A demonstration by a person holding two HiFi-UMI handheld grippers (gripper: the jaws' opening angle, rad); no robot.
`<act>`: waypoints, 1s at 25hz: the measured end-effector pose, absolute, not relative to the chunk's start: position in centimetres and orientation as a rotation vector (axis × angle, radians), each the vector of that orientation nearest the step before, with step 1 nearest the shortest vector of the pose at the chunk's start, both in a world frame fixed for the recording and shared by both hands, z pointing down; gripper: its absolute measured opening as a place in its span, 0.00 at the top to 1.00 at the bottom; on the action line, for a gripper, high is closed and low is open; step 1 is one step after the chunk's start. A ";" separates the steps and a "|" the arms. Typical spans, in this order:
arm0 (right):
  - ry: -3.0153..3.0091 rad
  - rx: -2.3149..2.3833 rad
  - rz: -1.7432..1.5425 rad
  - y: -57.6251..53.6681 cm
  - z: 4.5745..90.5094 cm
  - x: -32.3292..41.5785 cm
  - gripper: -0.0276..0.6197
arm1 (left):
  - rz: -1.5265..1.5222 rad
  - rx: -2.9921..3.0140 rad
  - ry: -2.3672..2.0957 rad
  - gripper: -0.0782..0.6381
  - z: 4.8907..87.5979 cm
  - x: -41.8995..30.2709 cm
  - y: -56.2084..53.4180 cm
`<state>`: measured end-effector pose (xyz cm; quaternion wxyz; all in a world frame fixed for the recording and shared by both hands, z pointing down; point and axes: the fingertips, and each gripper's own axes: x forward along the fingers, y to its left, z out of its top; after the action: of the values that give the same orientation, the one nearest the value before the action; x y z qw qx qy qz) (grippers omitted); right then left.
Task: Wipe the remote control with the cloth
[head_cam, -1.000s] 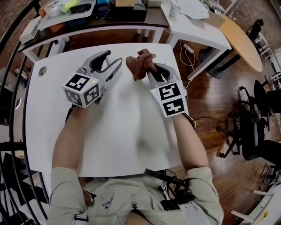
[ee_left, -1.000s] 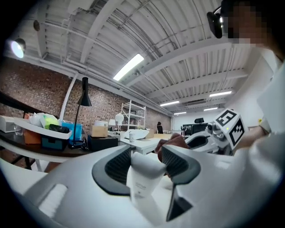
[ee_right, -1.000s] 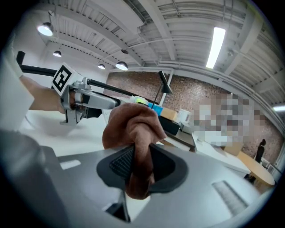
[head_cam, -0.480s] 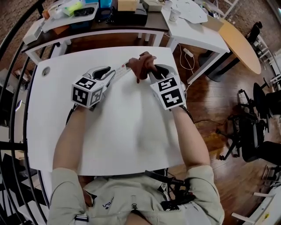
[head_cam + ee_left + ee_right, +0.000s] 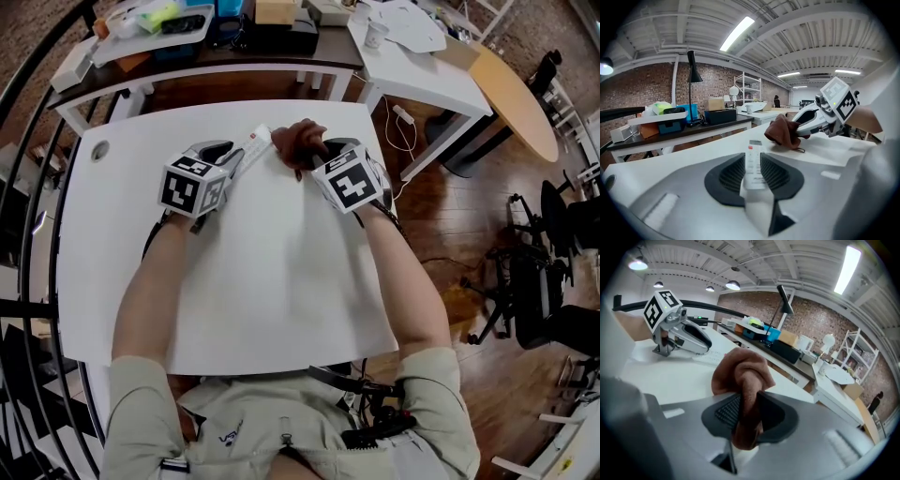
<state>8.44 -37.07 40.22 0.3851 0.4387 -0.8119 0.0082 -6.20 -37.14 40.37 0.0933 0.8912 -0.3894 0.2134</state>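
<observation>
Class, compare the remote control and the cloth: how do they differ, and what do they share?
Colour: the remote control is white with a red button; the cloth is brown.
Shape: the remote control is a flat bar; the cloth is bunched.
Grip: the left hand-held gripper has jaws closing on the remote control; the right hand-held gripper clamps the cloth.
Both are over the white table.

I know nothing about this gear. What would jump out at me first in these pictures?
The left gripper and the right gripper, each topped by a black-and-white marker cube, meet at the far side of the white table. The right gripper clamps a bunched brown cloth. The left gripper's jaws are closing on a white remote control that lies between them, beside the cloth.
</observation>
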 end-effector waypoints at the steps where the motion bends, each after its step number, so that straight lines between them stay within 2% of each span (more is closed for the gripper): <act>1: -2.059 1.110 0.027 -37.2 40.5 8.4 0.82 | 0.635 2.644 -1.157 0.76 40.4 -6.2 -37.2; 8: -2.054 1.088 0.080 -37.5 41.6 8.4 0.79 | 0.647 2.649 -1.176 0.66 40.4 -6.3 -37.3; 11: -2.067 1.104 0.088 -37.5 41.2 8.6 0.70 | 0.641 2.652 -1.203 0.60 40.2 -6.5 -37.2; 14: -2.082 1.147 0.059 -37.3 40.4 9.4 0.65 | 0.617 2.658 -1.227 0.59 39.8 -6.8 -36.8; 23: -2.281 1.382 -0.094 -32.9 33.4 9.6 0.65 | 0.382 2.714 -1.378 0.58 35.3 -8.9 -32.5; 25: -2.341 1.446 -0.149 -31.1 31.2 9.5 0.70 | 0.306 2.735 -1.392 0.57 33.8 -9.1 -30.8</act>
<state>9.50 -31.08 31.17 0.1917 0.5151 -0.8337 -0.0530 -9.12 -30.82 33.76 0.0287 0.8865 -0.4510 0.0991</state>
